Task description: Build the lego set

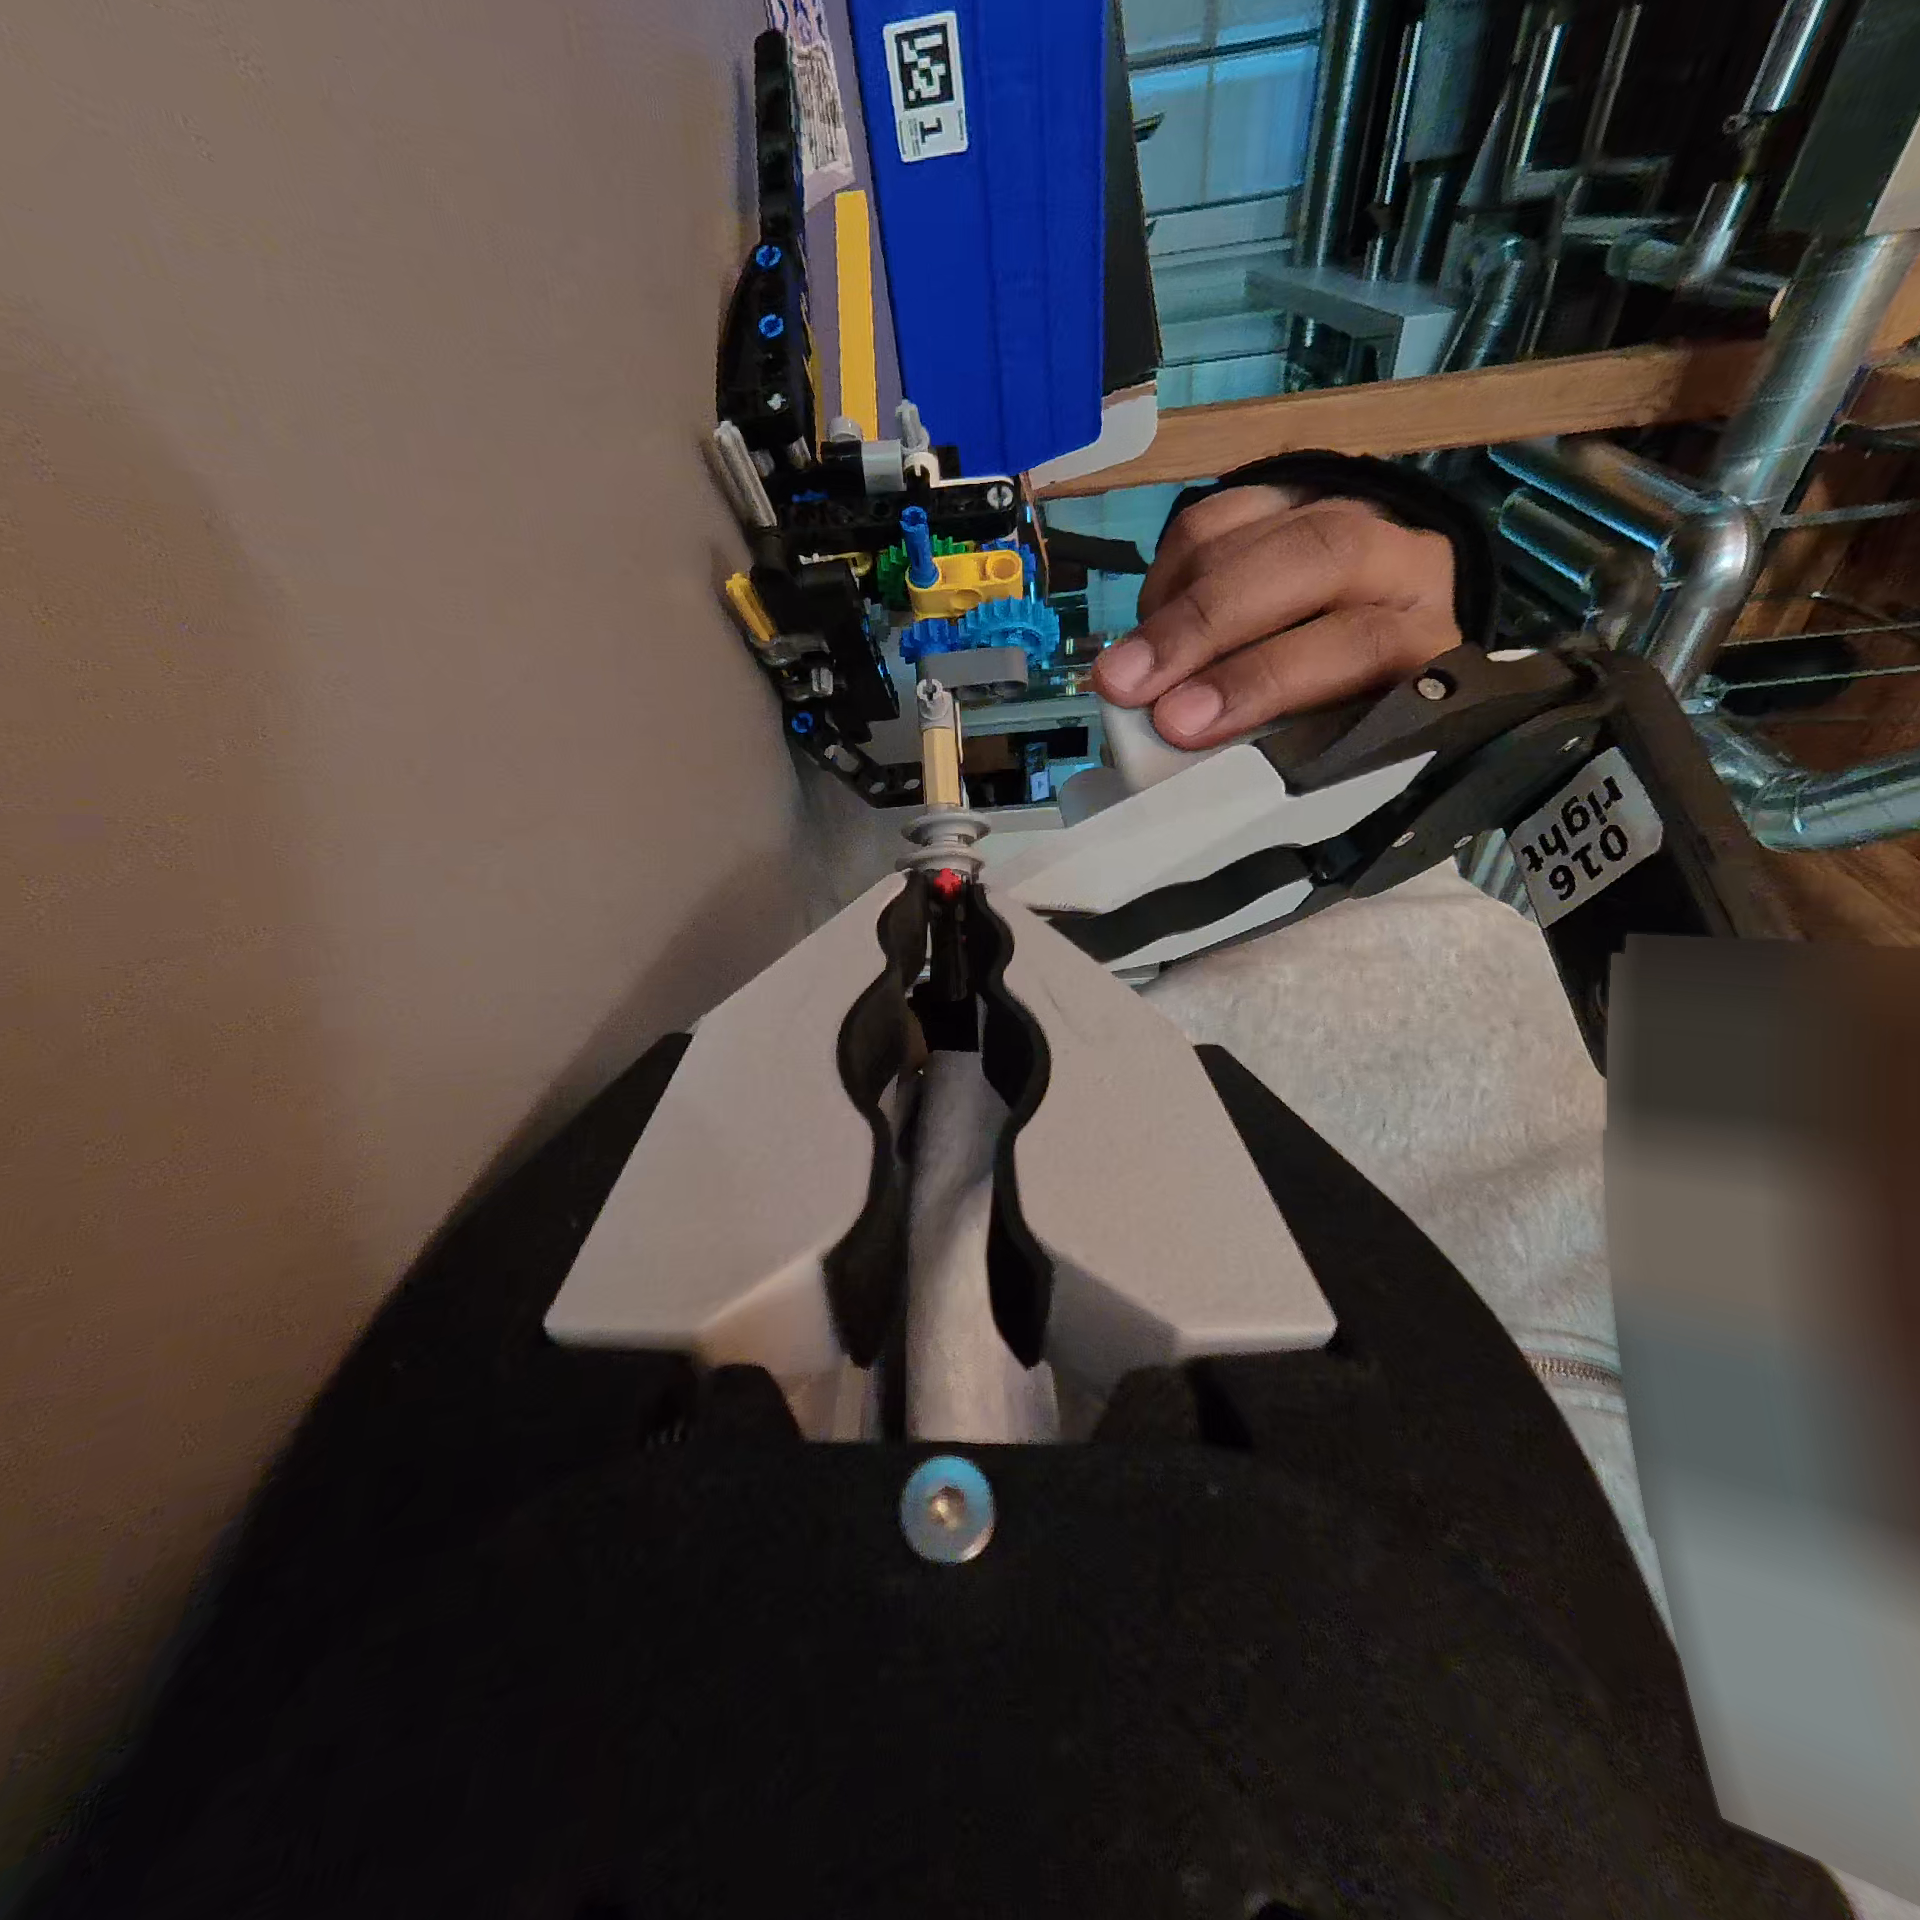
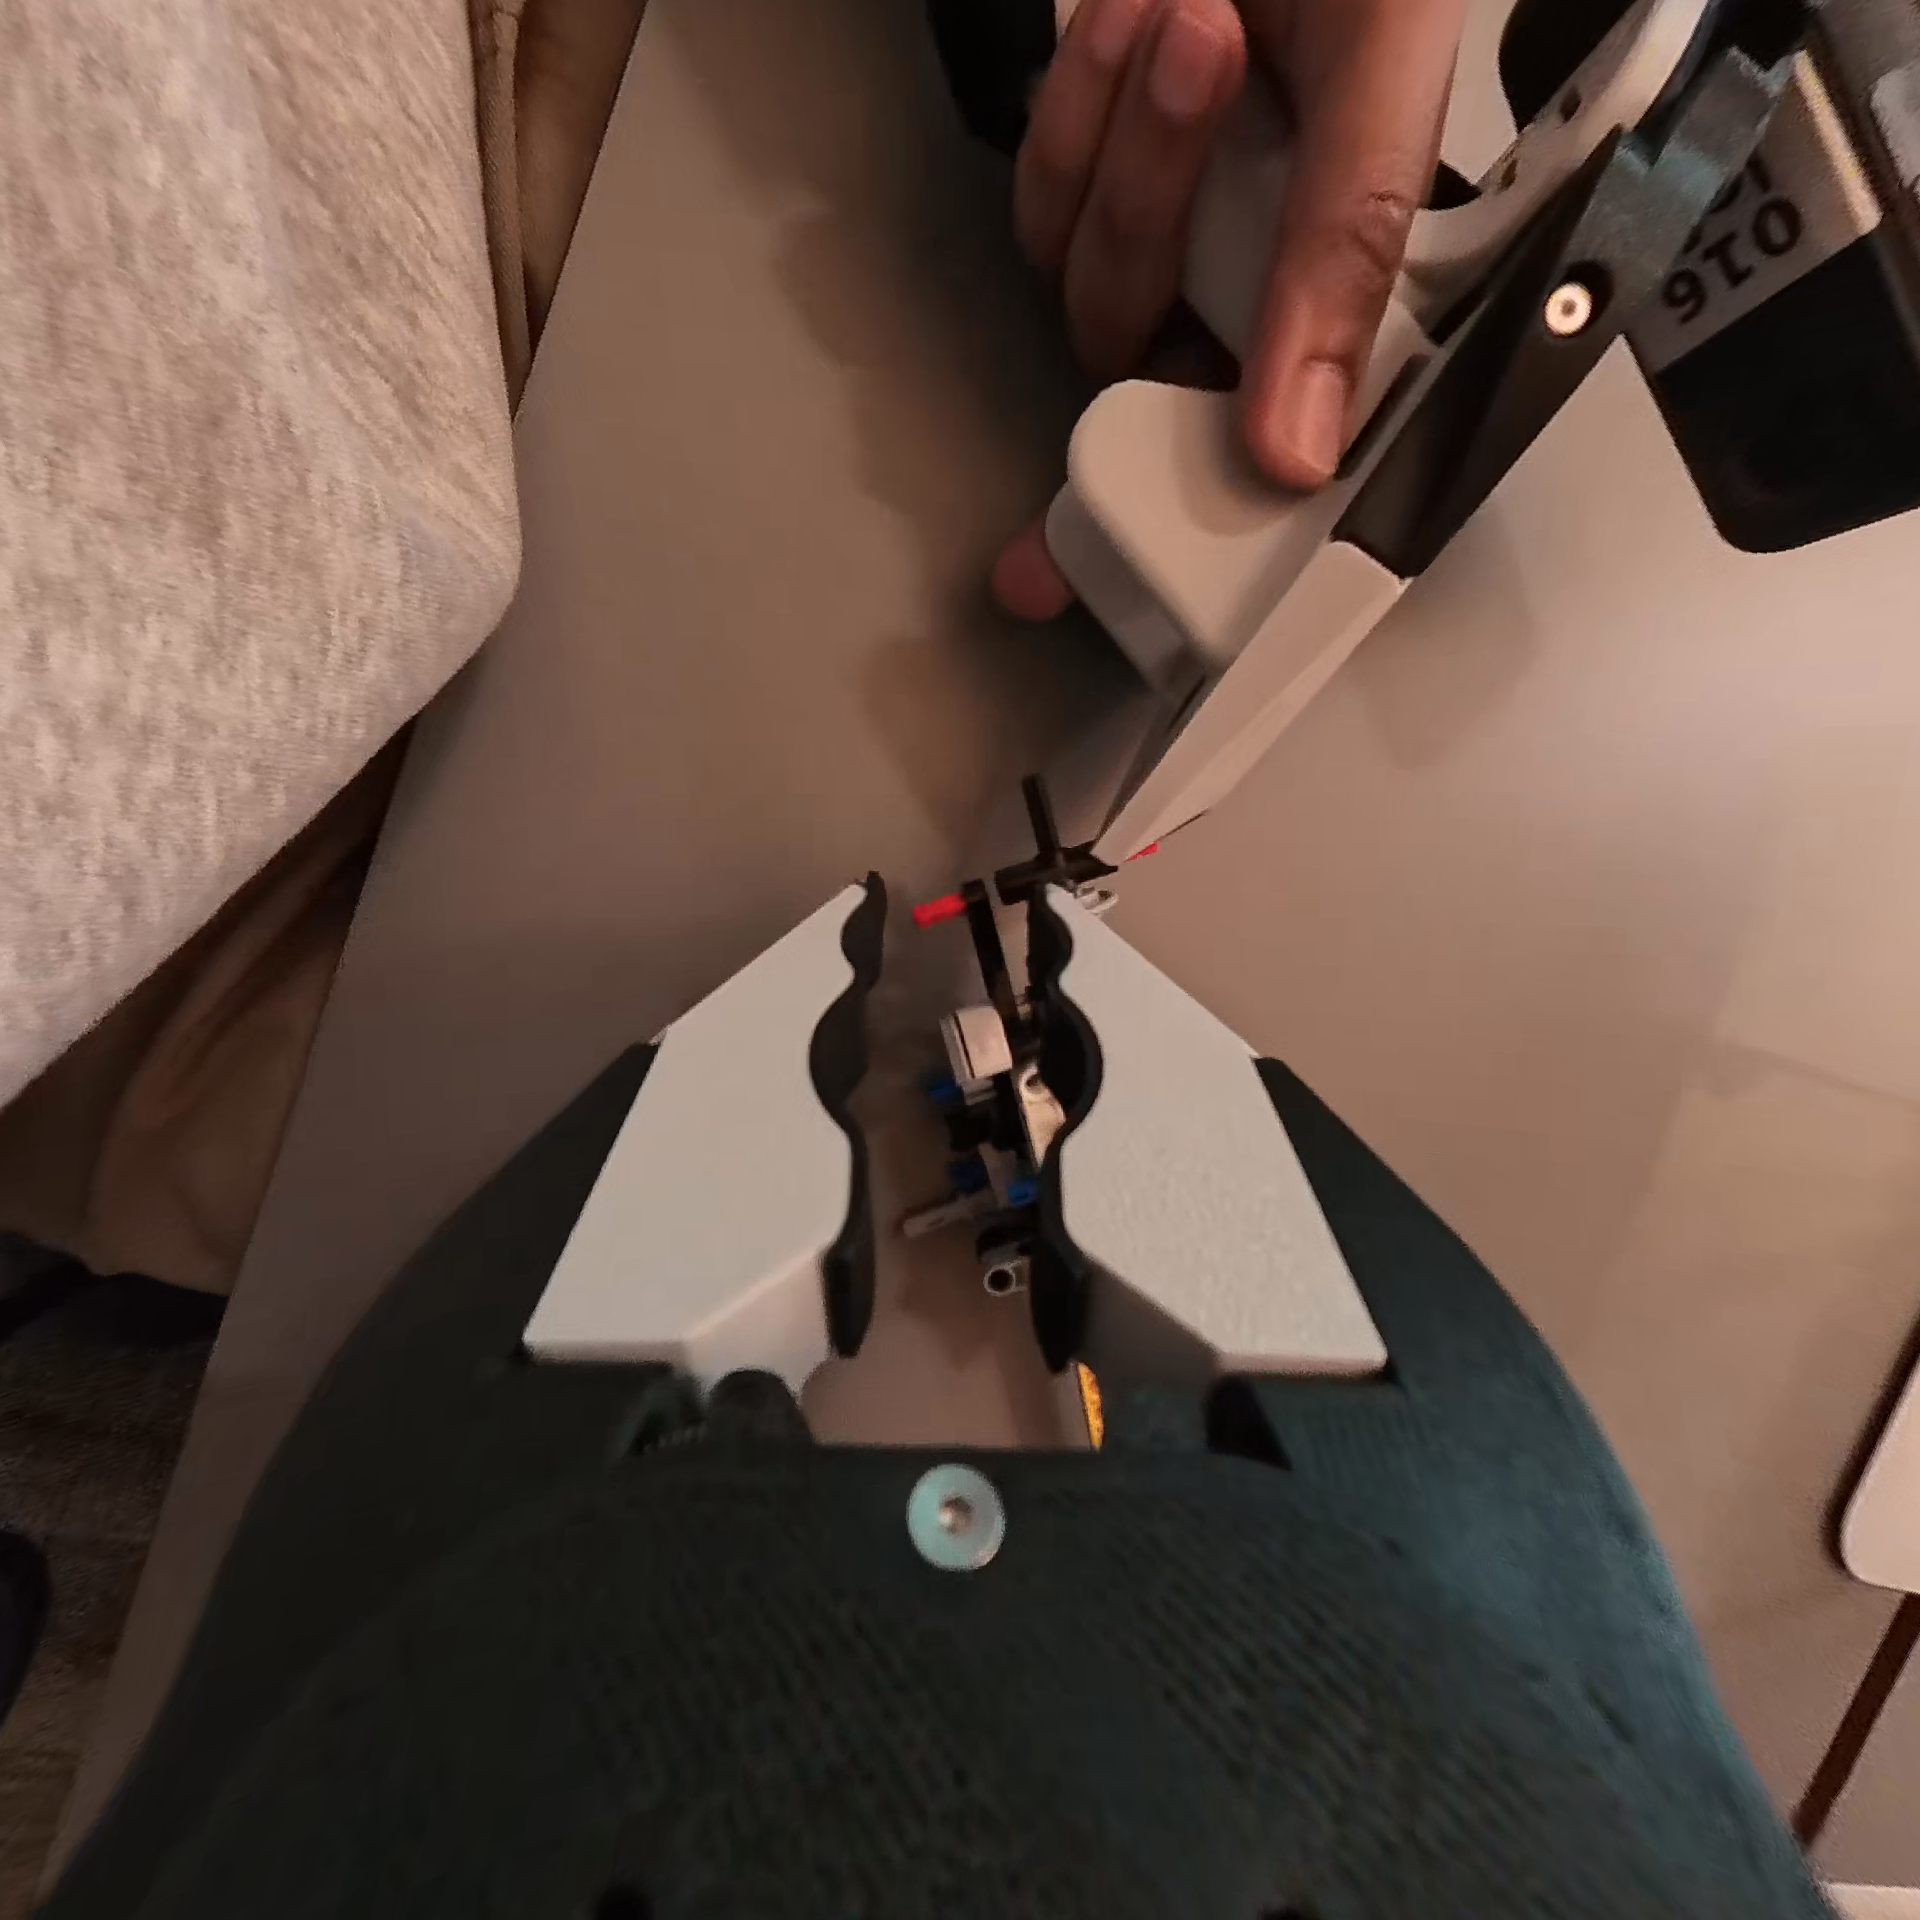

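The partly built lego model, black with blue, green and yellow gears, sits on the beige table. My left gripper is shut on a small lego shaft piece with a tan sleeve, grey bushes and a red axle. Its front end is at the model's grey beam. In the right wrist view my right gripper is open. The model shows through its gap, close to the right-hand finger. The left gripper comes in from the upper right holding the piece.
A blue box with a square marker and a printed booklet are behind the model. The hand on the right gripper is close by. Grey fabric lies along the table edge. Metal railings are beyond.
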Motion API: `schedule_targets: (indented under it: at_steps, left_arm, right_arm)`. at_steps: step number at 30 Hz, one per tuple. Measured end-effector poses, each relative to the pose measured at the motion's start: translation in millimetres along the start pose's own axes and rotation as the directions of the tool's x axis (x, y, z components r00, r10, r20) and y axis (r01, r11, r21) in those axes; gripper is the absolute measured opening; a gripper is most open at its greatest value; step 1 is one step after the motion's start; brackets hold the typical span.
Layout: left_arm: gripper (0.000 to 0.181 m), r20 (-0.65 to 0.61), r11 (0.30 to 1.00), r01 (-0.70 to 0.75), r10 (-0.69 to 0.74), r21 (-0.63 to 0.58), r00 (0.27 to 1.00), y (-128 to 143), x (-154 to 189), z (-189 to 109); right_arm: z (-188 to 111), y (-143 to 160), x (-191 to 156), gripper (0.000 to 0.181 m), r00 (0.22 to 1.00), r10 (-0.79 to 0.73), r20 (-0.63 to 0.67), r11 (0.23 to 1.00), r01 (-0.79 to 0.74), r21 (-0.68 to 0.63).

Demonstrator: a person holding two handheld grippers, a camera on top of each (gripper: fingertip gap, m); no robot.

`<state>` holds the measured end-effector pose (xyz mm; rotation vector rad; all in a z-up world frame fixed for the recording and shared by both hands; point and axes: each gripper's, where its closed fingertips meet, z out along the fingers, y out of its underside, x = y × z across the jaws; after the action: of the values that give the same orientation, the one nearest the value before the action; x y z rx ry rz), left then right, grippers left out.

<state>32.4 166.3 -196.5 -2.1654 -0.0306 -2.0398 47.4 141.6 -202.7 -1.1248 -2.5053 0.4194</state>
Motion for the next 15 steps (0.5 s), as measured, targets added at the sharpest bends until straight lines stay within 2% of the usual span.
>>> schedule_targets:
  at_steps: [1,7,15]
  left_arm:
    - [0.003,-0.004,1.0,0.004,-0.004,0.006,1.0,-0.5,0.5,-0.2]
    - [0.004,-0.03,0.999,0.026,-0.025,0.024,0.999,-3.0,3.1,-1.6]
    - [0.003,-0.04,0.999,0.039,-0.038,0.037,0.999,-3.6,4.2,-1.3]
  right_arm:
    - [-1.4,-0.2,0.5,0.025,1.0,-0.008,-0.003,1.0,0.008,-0.003]
    - [-6.0,5.1,1.3,0.021,0.999,-0.046,-0.008,0.998,0.046,-0.045]
    - [-3.0,5.6,2.5,0.017,0.999,-0.047,0.019,0.998,0.048,-0.038]
